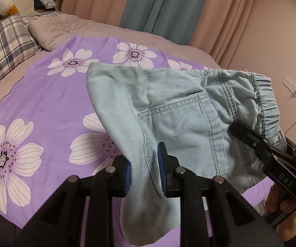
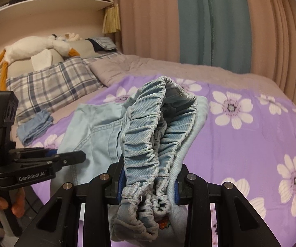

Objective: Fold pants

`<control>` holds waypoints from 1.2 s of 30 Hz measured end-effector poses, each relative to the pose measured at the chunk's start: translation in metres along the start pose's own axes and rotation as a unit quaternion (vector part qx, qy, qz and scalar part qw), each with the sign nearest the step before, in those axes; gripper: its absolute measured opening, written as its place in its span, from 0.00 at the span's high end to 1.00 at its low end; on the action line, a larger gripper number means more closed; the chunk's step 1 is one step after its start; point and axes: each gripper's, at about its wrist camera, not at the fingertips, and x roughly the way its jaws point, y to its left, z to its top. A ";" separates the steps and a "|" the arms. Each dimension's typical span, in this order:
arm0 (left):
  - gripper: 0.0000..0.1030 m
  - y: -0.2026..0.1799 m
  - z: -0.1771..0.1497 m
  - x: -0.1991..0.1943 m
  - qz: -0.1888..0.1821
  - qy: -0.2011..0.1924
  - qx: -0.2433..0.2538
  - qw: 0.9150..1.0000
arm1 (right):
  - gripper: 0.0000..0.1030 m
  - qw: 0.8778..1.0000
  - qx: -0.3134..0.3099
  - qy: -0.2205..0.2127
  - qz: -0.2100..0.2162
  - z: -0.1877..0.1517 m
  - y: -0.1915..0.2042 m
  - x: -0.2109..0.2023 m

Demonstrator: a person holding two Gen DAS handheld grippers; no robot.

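Gripping pale denim pants (image 1: 168,107): "GenRobot.AI" left gripper (image 1: 145,170), "DAS"-marked right gripper (image 2: 148,182), both clenched.

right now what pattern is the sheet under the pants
Purple sheet with white flowers, clearest in the right wrist view.

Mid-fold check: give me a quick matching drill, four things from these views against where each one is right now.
Things:
1. left gripper
2. right gripper
3. small blue cloth
4. plaid pillow

Places:
A. at the head of the bed
B. clamped on the elastic waistband
C. lying on the bed beside the pillow
D. clamped on the pants leg fabric

Pairs: 1-D, 2-B, 3-C, 4-A
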 end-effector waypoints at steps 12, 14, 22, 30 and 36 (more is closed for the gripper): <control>0.80 0.002 0.017 0.007 -0.004 -0.004 0.004 1.000 | 0.65 0.999 -0.038 -0.024 -0.017 0.012 0.007 0.004; 0.80 0.001 0.022 0.009 -0.004 -0.007 0.007 1.000 | 0.65 0.999 -0.041 -0.028 -0.017 0.016 0.006 0.006; 0.80 -0.002 0.043 0.019 -0.006 -0.016 0.020 1.000 | 0.65 0.998 -0.043 -0.045 -0.026 0.027 0.001 0.012; 0.80 -0.005 0.059 0.036 -0.006 -0.016 0.030 0.999 | 0.65 0.997 -0.041 -0.051 -0.036 0.035 -0.008 0.021; 0.80 -0.006 0.069 0.047 -0.004 -0.015 0.033 0.999 | 0.65 0.997 -0.036 -0.052 -0.040 0.041 -0.013 0.032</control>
